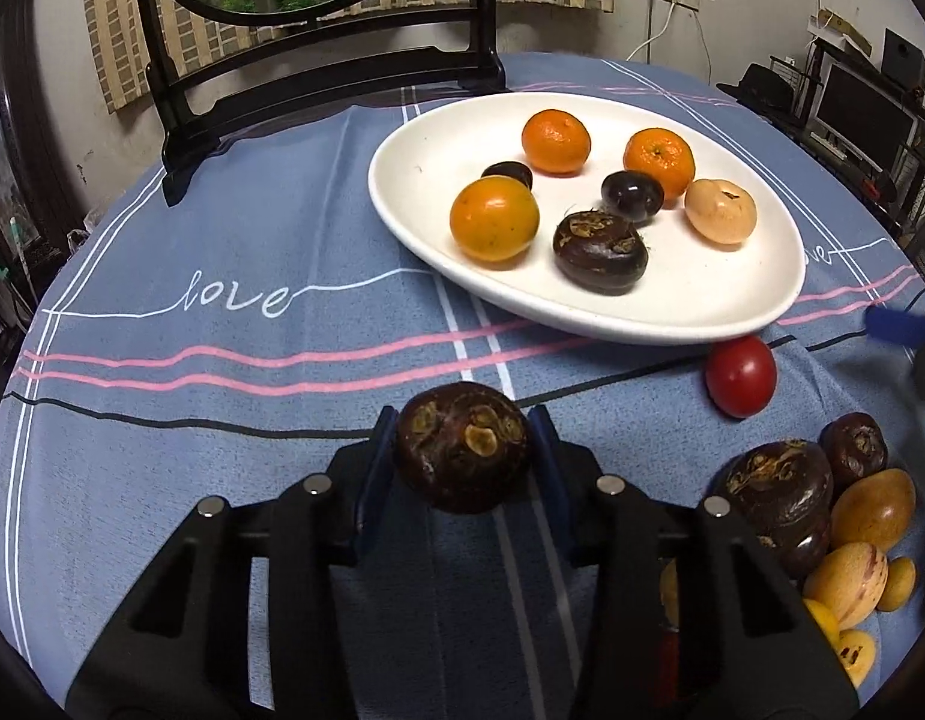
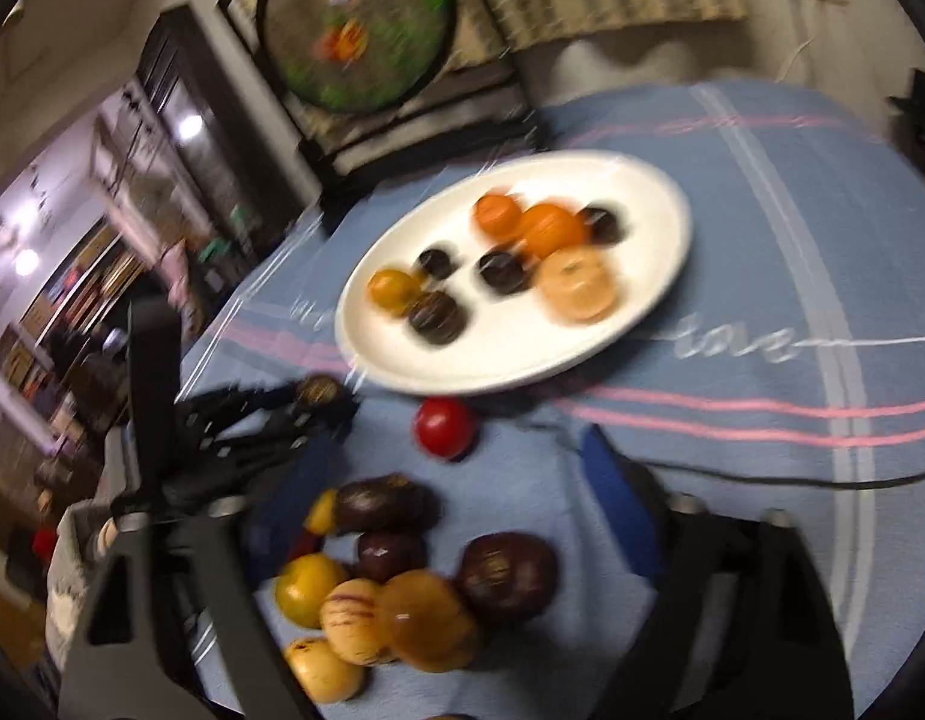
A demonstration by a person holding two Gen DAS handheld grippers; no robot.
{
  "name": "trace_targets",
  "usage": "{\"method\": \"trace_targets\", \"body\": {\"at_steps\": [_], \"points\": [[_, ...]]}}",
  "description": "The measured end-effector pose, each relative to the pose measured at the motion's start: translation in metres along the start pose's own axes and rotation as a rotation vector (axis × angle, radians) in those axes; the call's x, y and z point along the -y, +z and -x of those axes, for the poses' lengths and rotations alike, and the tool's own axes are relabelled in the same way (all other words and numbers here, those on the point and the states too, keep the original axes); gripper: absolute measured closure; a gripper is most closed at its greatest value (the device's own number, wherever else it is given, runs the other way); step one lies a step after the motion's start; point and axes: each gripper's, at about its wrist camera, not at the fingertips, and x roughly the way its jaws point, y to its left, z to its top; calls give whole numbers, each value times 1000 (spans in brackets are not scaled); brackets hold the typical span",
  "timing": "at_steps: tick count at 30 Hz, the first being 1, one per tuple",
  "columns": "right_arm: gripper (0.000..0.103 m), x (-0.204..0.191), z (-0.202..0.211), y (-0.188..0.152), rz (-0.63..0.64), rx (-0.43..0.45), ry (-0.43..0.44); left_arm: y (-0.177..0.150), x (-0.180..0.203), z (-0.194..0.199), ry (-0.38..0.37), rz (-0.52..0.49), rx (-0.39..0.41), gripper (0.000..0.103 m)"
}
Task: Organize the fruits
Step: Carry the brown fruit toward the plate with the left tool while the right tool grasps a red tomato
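My left gripper [image 1: 462, 456] is shut on a dark brown, rough-skinned fruit [image 1: 462, 450] just above the blue tablecloth, short of the white oval plate [image 1: 582, 324]. The plate holds three oranges, a pale fruit and several dark fruits. The right wrist view, blurred, shows the left gripper [image 2: 321, 402] with that fruit [image 2: 318, 390] beside the plate [image 2: 462, 384]. My right gripper [image 2: 426, 498] is open over a pile of loose fruit [image 2: 402, 588], with nothing gripped; one of its blue fingers [image 1: 900, 327] shows at the right edge. A red tomato [image 1: 741, 377] [image 2: 444, 426] lies by the plate's near rim.
The pile [image 1: 822, 516] of dark, yellow and striped fruits lies at the near right of the round table. A black stand with a round painted screen [image 1: 318, 60] is at the far left. A dark cable [image 2: 822, 480] crosses the cloth on the right.
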Motion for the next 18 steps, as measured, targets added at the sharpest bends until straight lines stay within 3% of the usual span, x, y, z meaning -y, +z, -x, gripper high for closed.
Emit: {"method": "trace_targets", "body": {"at_steps": [7,13,18], "points": [[50,-3,-30,6,-22,-80,12,1,-1,-1,-7,8,-4,58],[52,-15,-52,10,21,-118,-27,2,-2,-1,-12,13,-6,58],[70,-11,-55,9,29,-122,-38,2,-2,-1,-18,17,-7,59]]}}
